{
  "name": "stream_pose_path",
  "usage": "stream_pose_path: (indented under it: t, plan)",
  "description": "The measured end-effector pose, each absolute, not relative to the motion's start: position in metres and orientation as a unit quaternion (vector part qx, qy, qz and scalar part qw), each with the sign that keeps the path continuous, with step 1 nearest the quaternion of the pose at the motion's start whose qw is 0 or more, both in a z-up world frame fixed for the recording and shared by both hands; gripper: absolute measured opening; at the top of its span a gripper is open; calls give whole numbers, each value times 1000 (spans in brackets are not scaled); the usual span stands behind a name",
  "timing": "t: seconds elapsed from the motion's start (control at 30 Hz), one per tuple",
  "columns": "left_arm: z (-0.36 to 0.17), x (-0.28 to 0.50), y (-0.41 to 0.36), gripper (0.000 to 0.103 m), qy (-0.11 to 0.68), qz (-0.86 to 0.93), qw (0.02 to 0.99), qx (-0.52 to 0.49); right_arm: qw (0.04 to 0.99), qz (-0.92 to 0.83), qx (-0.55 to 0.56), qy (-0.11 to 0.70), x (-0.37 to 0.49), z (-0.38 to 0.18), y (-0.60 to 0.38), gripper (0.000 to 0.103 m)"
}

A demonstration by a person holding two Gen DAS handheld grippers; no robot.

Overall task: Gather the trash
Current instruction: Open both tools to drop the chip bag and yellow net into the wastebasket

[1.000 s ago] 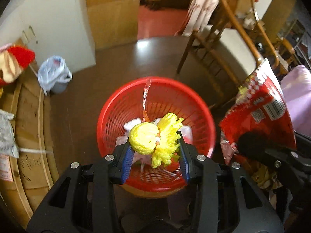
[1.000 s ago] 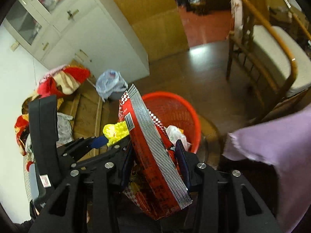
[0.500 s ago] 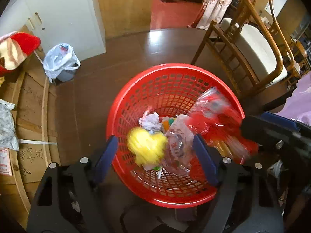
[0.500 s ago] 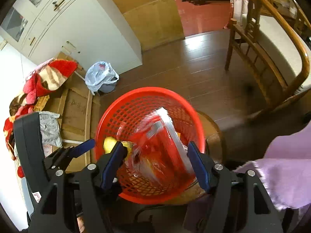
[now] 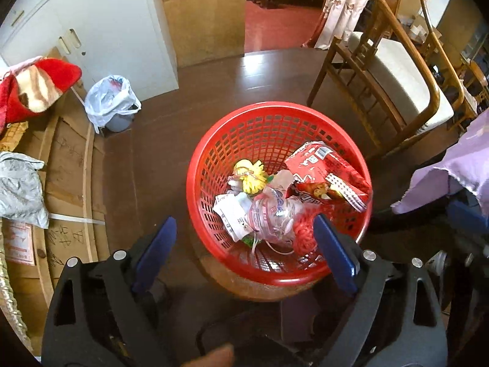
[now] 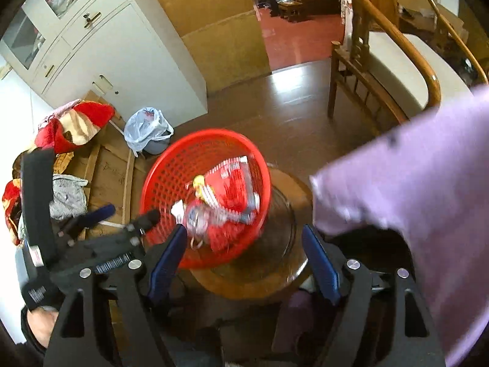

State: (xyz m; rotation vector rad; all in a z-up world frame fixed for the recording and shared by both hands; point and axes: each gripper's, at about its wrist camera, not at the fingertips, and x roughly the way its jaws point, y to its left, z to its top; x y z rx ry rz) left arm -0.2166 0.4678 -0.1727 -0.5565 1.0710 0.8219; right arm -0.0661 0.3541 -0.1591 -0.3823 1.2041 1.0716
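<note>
A red plastic basket [image 5: 256, 128] stands on a round wooden stool, also in the right wrist view [image 6: 171, 168]. Inside lie a yellow foam net [image 5: 252, 177], a red snack bag [image 5: 324, 177], a clear plastic wrapper [image 5: 272, 214] and white paper. My left gripper [image 5: 244, 253] is open and empty above the basket's near rim. My right gripper [image 6: 243, 260] is open and empty, above the stool to the basket's right. The left gripper's blue finger [image 6: 99, 214] shows in the right wrist view.
A small bin with a white plastic bag [image 5: 111, 104] stands by the white cabinet [image 5: 91, 30]. Cardboard [image 5: 61, 183] and a red blanket [image 5: 36, 88] lie at left. A wooden chair [image 5: 397, 70] stands at right. A purple cloth [image 6: 412, 198] hangs at right.
Both grippers opened. The yellow foam net and the red snack bag dropped into the basket, and both grippers rose away from it.
</note>
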Motion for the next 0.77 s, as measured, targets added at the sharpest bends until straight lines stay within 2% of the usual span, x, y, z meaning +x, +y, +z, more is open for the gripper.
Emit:
stream_pose_path:
  t: [0.2,0.47,0.77]
  plan:
    - [-159,-222,453,93,486,389,742,-249,693,463,-198,515,-76,-155,332,79]
    - [-143,-217,432,93,480,384,750,-243,710,460,-191,499,-77,-138,310,80]
    - [-132,-206,414,93,477,380,760,-224,713,458,-186,497,-74,-132,295,86]
